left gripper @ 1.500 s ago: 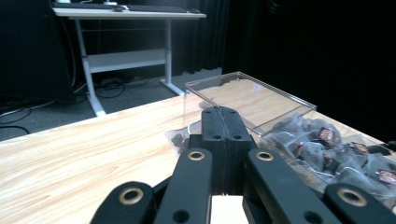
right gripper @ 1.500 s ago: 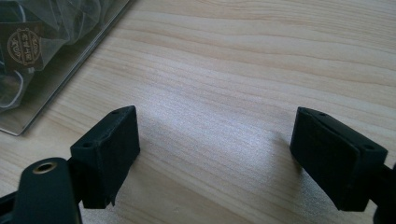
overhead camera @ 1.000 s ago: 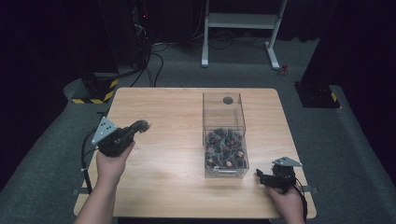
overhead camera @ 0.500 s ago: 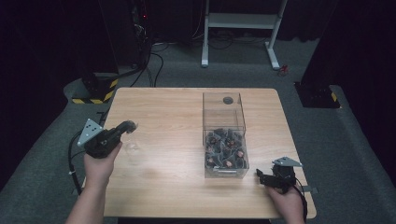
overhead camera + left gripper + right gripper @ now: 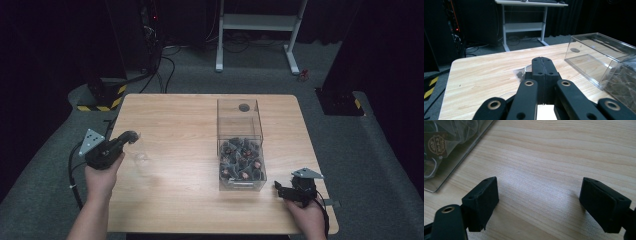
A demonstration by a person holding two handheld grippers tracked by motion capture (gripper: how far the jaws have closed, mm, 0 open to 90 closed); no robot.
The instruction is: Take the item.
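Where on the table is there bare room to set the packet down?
Bare wood lies between the left gripper and the clear box, and along the table's far edge. It is crowded between the box's near end and the right gripper.

Light wooden table point(image 5: 175, 120) with rounded corners stood on grey carpet floor point(image 5: 390, 165). Beyond its far edge: white metal desk frame point(image 5: 255, 22), black cables point(image 5: 167, 62) trailing over the floor. Far left, dark equipment rack point(image 5: 145, 20) showing red lights, with a yellow-and-black striped base point(image 5: 107, 100) below.
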